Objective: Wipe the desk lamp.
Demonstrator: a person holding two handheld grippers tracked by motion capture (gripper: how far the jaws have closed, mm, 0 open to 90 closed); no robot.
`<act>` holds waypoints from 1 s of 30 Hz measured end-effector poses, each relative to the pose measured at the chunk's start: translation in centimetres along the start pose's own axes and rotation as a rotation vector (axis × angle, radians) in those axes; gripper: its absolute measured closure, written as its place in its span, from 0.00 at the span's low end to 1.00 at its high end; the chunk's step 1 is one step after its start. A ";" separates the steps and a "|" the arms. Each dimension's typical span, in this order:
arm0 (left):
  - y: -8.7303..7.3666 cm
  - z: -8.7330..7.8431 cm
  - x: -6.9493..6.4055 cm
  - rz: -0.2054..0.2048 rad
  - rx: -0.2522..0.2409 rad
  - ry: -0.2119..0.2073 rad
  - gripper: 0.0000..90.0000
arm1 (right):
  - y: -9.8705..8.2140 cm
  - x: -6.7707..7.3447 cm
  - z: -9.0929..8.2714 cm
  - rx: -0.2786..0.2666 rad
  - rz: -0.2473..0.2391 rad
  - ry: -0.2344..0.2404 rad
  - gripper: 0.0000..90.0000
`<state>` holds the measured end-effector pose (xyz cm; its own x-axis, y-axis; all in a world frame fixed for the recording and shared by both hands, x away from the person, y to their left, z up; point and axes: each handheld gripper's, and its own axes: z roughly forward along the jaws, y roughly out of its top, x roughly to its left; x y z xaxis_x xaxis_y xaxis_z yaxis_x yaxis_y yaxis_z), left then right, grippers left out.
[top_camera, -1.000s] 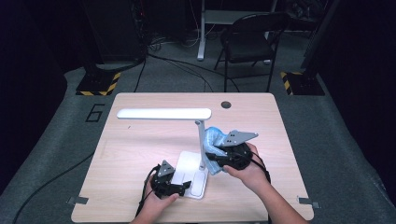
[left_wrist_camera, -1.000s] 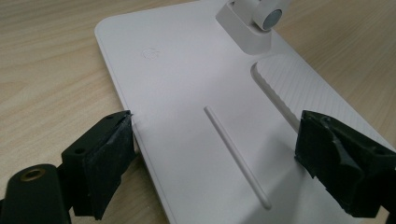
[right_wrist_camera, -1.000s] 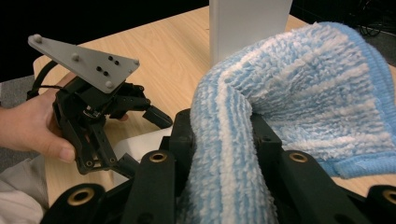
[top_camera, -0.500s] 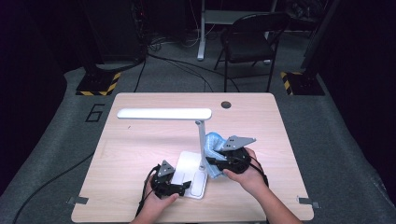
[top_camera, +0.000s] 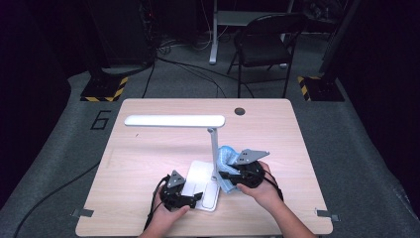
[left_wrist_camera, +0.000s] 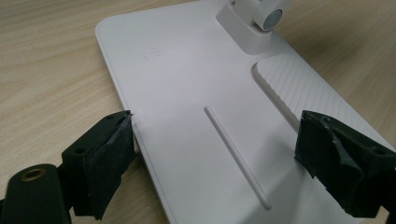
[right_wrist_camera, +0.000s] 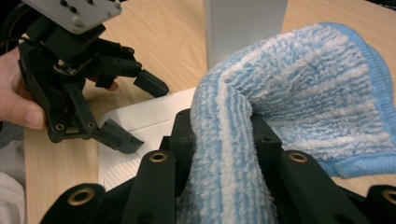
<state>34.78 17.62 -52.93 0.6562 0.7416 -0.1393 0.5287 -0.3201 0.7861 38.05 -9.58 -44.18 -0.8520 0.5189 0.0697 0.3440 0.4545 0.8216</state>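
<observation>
A white desk lamp stands on the table, with a flat base (top_camera: 200,191), an upright stem (top_camera: 214,151) and a long head (top_camera: 173,120). My right gripper (top_camera: 225,174) is shut on a blue-and-white striped cloth (top_camera: 227,157), low against the stem's right side. In the right gripper view the cloth (right_wrist_camera: 299,93) bulges from between the jaws of my right gripper (right_wrist_camera: 222,140) against the stem (right_wrist_camera: 243,28). My left gripper (left_wrist_camera: 224,163) stands open with its jaws astride the base (left_wrist_camera: 187,93); the left pad touches the base's edge. The left gripper (right_wrist_camera: 133,112) also appears in the right gripper view.
The wooden table (top_camera: 148,153) has a round cable hole (top_camera: 239,111) at the back right. A black chair (top_camera: 265,44) stands beyond the table. The lamp head overhangs the table's middle.
My right gripper has sunk with the cloth down along the lamp stem toward the base. The left gripper has stayed put on the base.
</observation>
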 end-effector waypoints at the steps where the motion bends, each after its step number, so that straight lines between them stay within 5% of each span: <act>1: 0.0 0.0 0.0 0.000 0.000 0.000 0.13 | -0.1 0.0 0.1 0.002 0.001 0.002 0.76; 11: 0.0 0.0 0.0 -0.011 0.005 -0.006 0.13 | -1.9 0.0 1.3 0.051 0.025 -0.029 0.76; 21: 0.0 0.1 0.0 -0.022 -0.005 -0.005 0.13 | -3.9 0.2 2.1 0.100 0.028 -0.152 0.76; 30: 0.0 0.0 0.1 -0.036 0.007 -0.011 0.13 | -4.8 -1.0 0.6 0.102 0.081 -0.234 0.76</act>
<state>34.89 17.68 -52.96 0.6426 0.7461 -0.1742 0.5557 -0.2973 0.7764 37.53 -11.81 -48.55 -0.7100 0.7041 -0.0099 0.4553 0.4697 0.7563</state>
